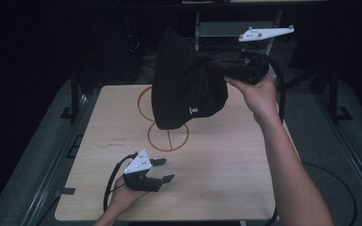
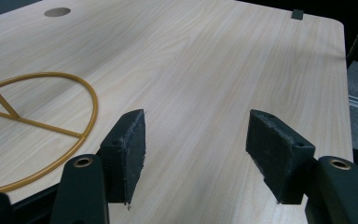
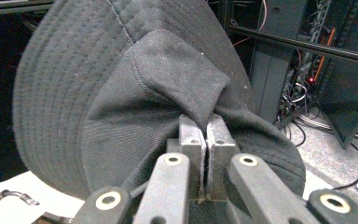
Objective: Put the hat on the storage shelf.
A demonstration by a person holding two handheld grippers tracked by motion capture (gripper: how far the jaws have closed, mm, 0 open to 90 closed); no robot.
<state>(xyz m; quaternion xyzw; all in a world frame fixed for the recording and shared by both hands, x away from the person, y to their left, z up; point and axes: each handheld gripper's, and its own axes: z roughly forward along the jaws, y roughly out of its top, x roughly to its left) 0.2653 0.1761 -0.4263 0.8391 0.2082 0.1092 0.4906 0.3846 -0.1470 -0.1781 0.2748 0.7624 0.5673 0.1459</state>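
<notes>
A black bucket hat point(image 1: 186, 82) hangs in the air above the far part of the wooden table point(image 1: 217, 179). My right gripper point(image 1: 219, 63) is shut on a fold of its fabric; in the right gripper view the hat point(image 3: 121, 84) spreads out behind the closed jaws of my right gripper point(image 3: 207, 122). My left gripper point(image 1: 166, 170) rests low near the table's front left, open with nothing between its pads point(image 2: 133, 144). In the left gripper view, bare wood lies under my left gripper point(image 2: 196, 140).
Two yellow rings with inner lines lie on the table; the nearer ring point(image 1: 168, 136) sits under the hat and also appears in the left gripper view point(image 2: 51, 121). Dark metal frame rails run along both sides. A shelf rack point(image 1: 231, 28) stands beyond the far edge.
</notes>
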